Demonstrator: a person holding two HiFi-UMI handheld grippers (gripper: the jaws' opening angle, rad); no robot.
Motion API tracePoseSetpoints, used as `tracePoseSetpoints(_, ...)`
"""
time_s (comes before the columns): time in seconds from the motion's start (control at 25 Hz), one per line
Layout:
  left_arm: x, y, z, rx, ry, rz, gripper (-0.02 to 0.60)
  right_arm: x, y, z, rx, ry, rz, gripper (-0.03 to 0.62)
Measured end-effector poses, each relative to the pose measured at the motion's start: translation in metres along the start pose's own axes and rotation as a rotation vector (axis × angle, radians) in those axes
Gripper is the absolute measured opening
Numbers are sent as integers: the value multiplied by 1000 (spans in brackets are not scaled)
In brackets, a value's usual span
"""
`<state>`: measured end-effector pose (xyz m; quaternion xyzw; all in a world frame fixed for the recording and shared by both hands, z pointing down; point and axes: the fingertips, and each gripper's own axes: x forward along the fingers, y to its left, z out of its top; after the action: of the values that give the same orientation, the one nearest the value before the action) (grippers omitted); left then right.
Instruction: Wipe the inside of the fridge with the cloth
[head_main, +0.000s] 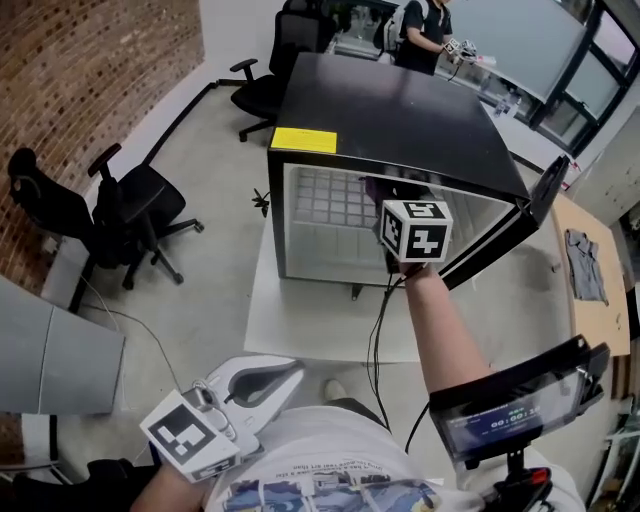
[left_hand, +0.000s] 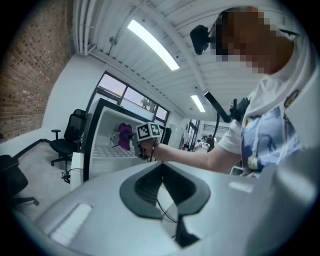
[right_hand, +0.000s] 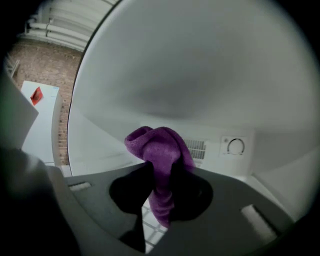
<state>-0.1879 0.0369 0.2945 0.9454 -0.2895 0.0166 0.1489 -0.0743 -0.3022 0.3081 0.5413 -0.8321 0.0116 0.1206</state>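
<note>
Left tongs (left_hand: 162, 167) clenched, nothing between them, held outside the fridge (head_main: 400, 110). Right tongs (right_hand: 162, 172) reach inside it, grasping the purple cloth (right_hand: 160, 147) above the wire shelf (right_hand: 151, 227). Dial (right_hand: 235, 146) on the back wall beyond, to their right.

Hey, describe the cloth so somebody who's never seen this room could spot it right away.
Find the black-topped fridge standing open. Inside its white interior, the right gripper is shut on the cloth. It is the only purple thing there, soft and bunched against hard white walls.
</note>
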Motion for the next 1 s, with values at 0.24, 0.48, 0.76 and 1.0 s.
tracePoseSetpoints(0.24,34,-11,2,11,12,-94,5,-35,-80,-10,-44,33,-166,80)
tracePoseSetpoints(0.48,49,-26,4,-5,16,-140,5,-41,-102,-40,-143,126,-248,80)
tracePoseSetpoints(0.76,45,-23,3,-11,10,-96,5,-22,-82,-62,-118,168,-178,80)
tracePoseSetpoints(1.0,38,-22,5,-17,-6,-39,5,-4,-52,-52,-108,154,-99,80)
